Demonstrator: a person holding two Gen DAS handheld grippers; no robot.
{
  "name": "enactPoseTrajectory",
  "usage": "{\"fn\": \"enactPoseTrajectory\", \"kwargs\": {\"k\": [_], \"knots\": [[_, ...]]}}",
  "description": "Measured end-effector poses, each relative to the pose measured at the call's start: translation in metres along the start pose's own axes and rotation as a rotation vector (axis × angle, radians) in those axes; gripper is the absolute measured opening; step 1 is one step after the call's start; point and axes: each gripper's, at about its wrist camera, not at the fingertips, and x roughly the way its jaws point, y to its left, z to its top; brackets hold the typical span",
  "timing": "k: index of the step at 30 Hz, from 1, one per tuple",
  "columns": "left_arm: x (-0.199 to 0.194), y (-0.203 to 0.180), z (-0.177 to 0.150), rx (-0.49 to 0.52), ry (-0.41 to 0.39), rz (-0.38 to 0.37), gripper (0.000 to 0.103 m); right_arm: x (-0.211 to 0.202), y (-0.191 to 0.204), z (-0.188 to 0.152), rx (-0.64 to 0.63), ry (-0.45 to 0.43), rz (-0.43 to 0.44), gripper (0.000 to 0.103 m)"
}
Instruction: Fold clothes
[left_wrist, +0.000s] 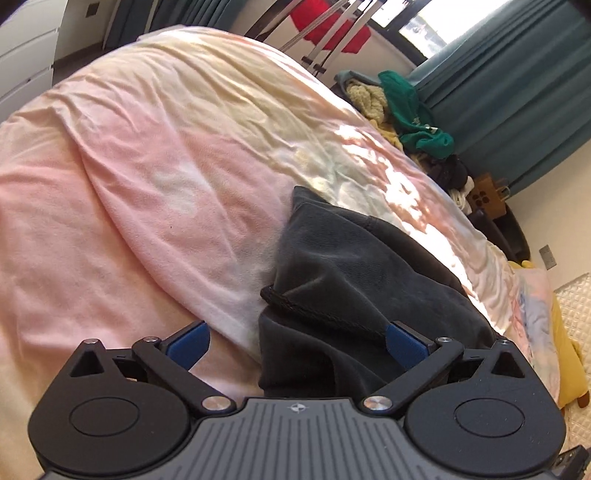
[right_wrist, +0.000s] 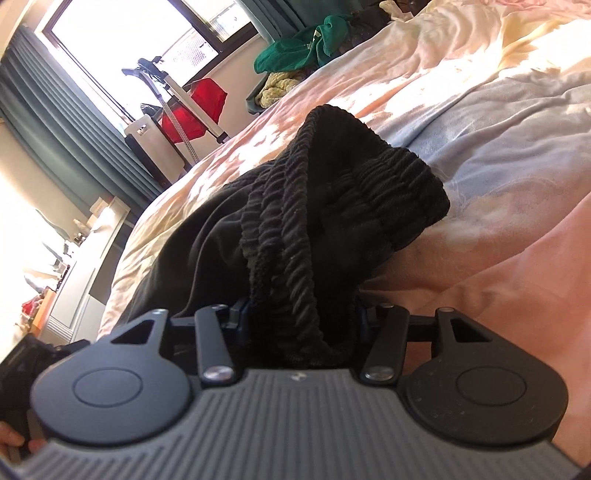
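Observation:
A black garment (left_wrist: 354, 269) lies on the pink and cream bed cover (left_wrist: 147, 192). In the left wrist view my left gripper (left_wrist: 295, 343) is open, its blue fingertips (left_wrist: 188, 345) spread wide; a hemmed edge of the garment lies between them, ungripped. In the right wrist view my right gripper (right_wrist: 301, 314) is shut on the garment's ribbed elastic waistband (right_wrist: 325, 206), which bunches up from between the jaws and hides the fingertips. The rest of the black garment (right_wrist: 207, 236) trails to the left over the bed cover (right_wrist: 498, 166).
A pile of clothes with a green garment (left_wrist: 413, 110) sits beyond the bed's far edge, also in the right wrist view (right_wrist: 299, 48). A drying rack with a red garment (right_wrist: 192, 110) stands by the window. Teal curtains (left_wrist: 517, 92) hang behind. White drawers (left_wrist: 26, 55) stand far left.

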Motion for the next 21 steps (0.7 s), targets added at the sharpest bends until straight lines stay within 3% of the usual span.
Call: {"fn": "enactPoseTrajectory", "kwargs": {"k": [8, 10, 12, 17, 21], "knots": [[0.045, 0.009, 0.010, -0.015, 0.107, -0.178, 0.096, 0.003, 0.002, 0.001, -0.007, -0.008, -0.011, 0.054], [0.051, 0.004, 0.004, 0.001, 0.146, -0.185, 0.095, 0.004, 0.005, 0.002, -0.014, -0.009, -0.019, 0.054], [0.052, 0.002, 0.000, 0.006, 0.127, -0.186, 0.094, 0.004, 0.007, 0.003, -0.019, -0.013, -0.025, 0.054], [0.048, -0.005, -0.005, 0.029, 0.079, -0.168, 0.067, 0.003, 0.016, 0.004, -0.062, -0.041, -0.036, 0.051], [0.038, -0.018, -0.009, 0.094, 0.038, -0.110, 0.047, -0.002, 0.022, 0.004, -0.097, -0.059, -0.037, 0.044]]}}
